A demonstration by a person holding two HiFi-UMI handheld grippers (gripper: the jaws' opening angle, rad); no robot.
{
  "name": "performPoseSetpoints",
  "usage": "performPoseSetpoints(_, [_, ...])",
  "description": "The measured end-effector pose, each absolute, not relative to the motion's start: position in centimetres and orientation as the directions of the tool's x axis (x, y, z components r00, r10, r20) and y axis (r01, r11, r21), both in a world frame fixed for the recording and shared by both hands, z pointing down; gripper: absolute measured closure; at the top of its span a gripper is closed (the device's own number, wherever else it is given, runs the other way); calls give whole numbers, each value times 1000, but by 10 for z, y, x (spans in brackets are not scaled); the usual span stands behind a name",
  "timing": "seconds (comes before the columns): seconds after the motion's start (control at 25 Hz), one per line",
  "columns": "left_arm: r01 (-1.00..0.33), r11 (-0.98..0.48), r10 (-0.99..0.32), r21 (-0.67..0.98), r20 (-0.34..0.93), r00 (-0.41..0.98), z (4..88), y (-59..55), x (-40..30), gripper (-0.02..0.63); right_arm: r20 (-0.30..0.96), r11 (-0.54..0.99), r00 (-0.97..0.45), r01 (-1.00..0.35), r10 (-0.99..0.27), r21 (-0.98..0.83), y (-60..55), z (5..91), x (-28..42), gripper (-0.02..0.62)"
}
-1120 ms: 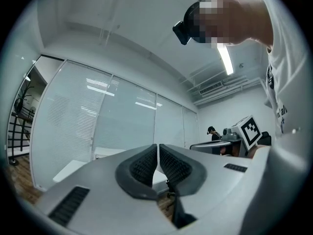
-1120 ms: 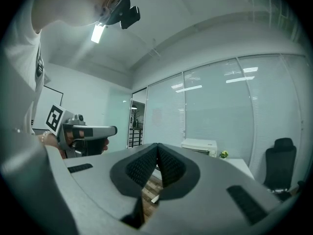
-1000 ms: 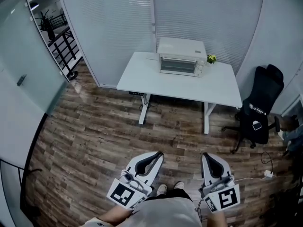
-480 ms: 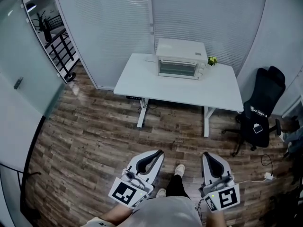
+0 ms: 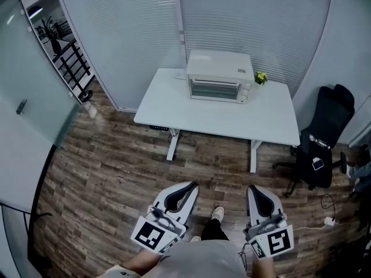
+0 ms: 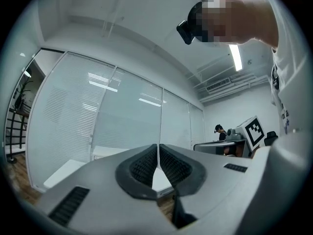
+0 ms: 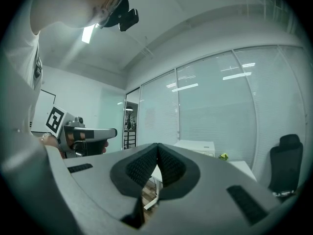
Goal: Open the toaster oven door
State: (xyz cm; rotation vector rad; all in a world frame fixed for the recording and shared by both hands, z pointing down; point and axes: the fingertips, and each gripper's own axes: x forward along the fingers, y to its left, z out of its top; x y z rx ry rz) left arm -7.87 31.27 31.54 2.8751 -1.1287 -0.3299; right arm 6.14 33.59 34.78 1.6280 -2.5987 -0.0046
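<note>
1. The toaster oven [image 5: 219, 83] stands at the back edge of the white table [image 5: 174, 106], in the upper middle of the head view, with its glass door facing the person and apparently closed.
2. The left gripper [image 5: 184, 191], at lower left, has its jaws pressed together with nothing between them.
3. The right gripper [image 5: 253, 190], at lower right, is likewise closed and empty.
4. Both grippers are well apart from the table, and bare wooden floor [image 5: 116, 172] lies between them and it.
5. A small green plant [image 5: 261, 77] sits just beside the oven's right end.
6. A black office chair [image 5: 320, 146] stands off the table's right end, clear of its front.
7. A white cable [image 5: 328, 220] lies on the floor at lower right.
8. Blind-covered glass walls [image 5: 249, 22] run behind the table.
</note>
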Motion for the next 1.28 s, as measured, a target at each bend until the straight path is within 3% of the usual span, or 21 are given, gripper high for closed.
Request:
performPoseSetpoints(0.84, [-683, -725, -687, 94, -178, 705, 301, 187, 26, 575, 57, 451, -448, -891, -892, 49, 214, 336, 166, 588])
performPoseSetpoints(1.28, [-702, -705, -708, 100, -159, 688, 311, 149, 47, 575, 82, 478, -475, -878, -876, 27, 176, 353, 184, 588])
